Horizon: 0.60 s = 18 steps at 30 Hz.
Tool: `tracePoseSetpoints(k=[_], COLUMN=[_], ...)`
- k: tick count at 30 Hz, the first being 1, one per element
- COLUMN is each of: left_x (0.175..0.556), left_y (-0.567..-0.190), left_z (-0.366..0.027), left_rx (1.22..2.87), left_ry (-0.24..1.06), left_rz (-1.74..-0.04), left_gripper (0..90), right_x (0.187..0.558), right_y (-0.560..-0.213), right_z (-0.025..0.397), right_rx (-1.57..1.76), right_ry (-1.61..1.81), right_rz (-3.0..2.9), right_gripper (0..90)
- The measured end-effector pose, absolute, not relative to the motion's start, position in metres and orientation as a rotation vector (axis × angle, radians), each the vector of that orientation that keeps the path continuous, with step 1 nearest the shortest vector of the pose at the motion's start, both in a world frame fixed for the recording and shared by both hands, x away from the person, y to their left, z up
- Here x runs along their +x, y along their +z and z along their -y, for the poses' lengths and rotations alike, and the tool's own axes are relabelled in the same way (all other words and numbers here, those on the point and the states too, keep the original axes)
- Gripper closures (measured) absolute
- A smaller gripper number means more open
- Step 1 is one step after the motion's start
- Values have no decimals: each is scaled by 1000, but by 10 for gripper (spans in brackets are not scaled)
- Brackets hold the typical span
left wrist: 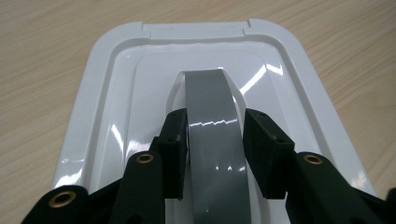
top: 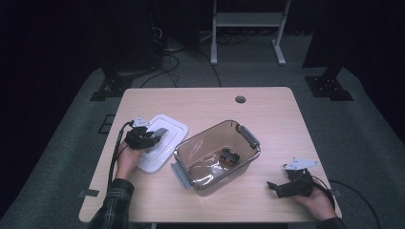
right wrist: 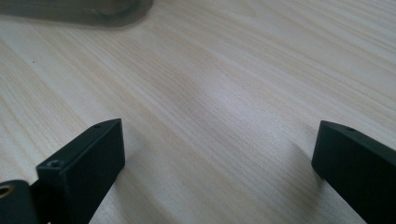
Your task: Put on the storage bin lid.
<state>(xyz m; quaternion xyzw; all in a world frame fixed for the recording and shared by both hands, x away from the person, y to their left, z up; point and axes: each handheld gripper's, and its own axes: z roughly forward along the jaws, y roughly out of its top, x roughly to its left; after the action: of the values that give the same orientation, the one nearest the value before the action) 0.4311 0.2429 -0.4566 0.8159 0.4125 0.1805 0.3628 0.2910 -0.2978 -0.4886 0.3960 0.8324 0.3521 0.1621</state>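
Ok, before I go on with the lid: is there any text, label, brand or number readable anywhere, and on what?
No readable text in any view.
White lid: plain and glossy, no print or embossing that I can make out.
Grey handle, between the left gripper jaws: blank.
Clear container: no label visible; the small dark object inside is too small to read.
Table: bare wood grain.

a dim lab or test room: lone wooden table (top: 200,102) on grey carpet (top: 363,138), cables (top: 167,62) snaking at eleven o'clock, a metal stand (top: 248,21) at twelve.
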Motion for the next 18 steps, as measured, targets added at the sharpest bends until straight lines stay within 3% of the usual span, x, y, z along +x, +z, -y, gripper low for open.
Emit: tracePoseSetpoints(k=[6, 18], left_x=[431, 427], left_y=[-456, -447], left_z=[-242, -248], left_rx=[2103, 2090], left_ry=[464, 455], left_rz=[-1079, -1120], left_gripper=[661, 663], right_x=[291, 291], right_y=[-489, -489], right_z=[298, 298], right_rx=[1130, 1131], right_ry=[1005, 1004], right_rz=[-2375, -2375], right_gripper=[16, 16])
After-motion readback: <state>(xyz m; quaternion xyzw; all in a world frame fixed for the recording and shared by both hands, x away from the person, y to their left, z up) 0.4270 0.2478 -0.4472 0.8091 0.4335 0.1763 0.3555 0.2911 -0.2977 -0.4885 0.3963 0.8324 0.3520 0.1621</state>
